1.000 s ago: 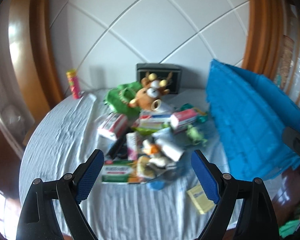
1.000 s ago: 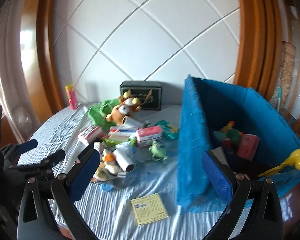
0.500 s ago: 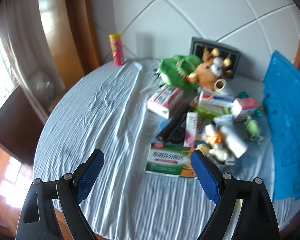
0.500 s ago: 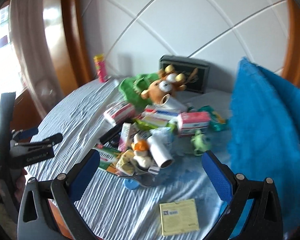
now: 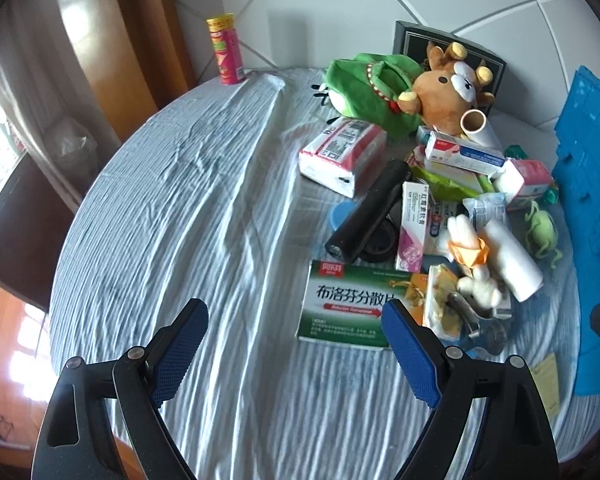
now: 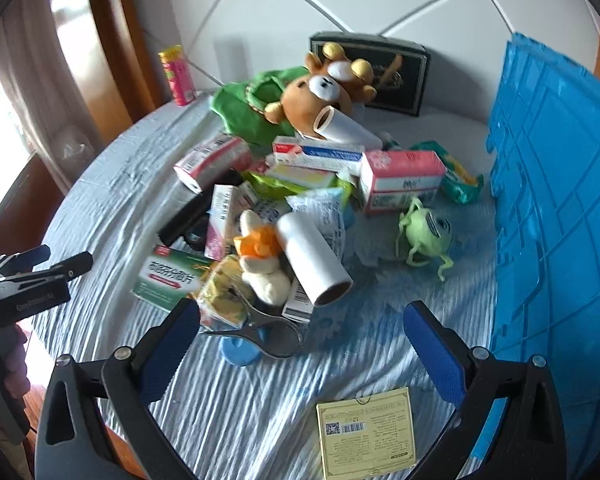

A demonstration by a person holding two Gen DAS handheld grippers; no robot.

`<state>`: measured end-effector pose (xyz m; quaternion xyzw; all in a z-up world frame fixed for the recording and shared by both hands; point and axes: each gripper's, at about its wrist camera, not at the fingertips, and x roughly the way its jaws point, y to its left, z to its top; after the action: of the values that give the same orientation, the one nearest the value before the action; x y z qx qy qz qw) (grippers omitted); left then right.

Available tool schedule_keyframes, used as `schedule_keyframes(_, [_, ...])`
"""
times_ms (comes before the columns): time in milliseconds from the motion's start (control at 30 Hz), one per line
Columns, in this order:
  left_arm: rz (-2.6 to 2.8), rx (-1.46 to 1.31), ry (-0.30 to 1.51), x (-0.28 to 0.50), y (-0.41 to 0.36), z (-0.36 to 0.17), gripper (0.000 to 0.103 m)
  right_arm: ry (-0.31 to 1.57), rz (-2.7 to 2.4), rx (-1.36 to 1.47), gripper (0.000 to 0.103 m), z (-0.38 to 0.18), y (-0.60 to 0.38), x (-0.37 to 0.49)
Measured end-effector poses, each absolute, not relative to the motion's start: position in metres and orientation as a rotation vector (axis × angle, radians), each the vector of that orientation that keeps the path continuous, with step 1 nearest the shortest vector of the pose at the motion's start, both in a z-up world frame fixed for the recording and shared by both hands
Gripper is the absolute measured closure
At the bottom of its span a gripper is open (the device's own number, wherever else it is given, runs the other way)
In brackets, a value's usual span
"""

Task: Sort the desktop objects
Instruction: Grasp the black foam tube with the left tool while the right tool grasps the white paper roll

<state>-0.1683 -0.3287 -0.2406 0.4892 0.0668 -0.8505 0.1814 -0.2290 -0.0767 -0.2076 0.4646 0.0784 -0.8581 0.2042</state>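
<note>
Left gripper [image 5: 294,322] and right gripper [image 6: 300,328] are both hovering with jaws spread wide, holding nothing. Mixed pile is lying on the round table [image 5: 172,208], toward its far-right side: green medicine box [image 5: 352,306] at the pile's near edge, brown plush [image 6: 320,88] at the far edge. Blue crate [image 6: 556,208] is standing at the table's right edge.

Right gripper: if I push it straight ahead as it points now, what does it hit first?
Likely the metal clip on the blue lid at the pile's near edge, between the right gripper's open fingers; depth is uncertain.
</note>
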Motion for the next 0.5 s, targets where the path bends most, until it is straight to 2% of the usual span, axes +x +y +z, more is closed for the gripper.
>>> schedule_keyframes(500, [-2.507, 1.609, 0.027, -0.252, -0.341, -0.296, 0.014, 0.129, -2.485, 1.5, 0.0, -0.256, -0.091, -0.268])
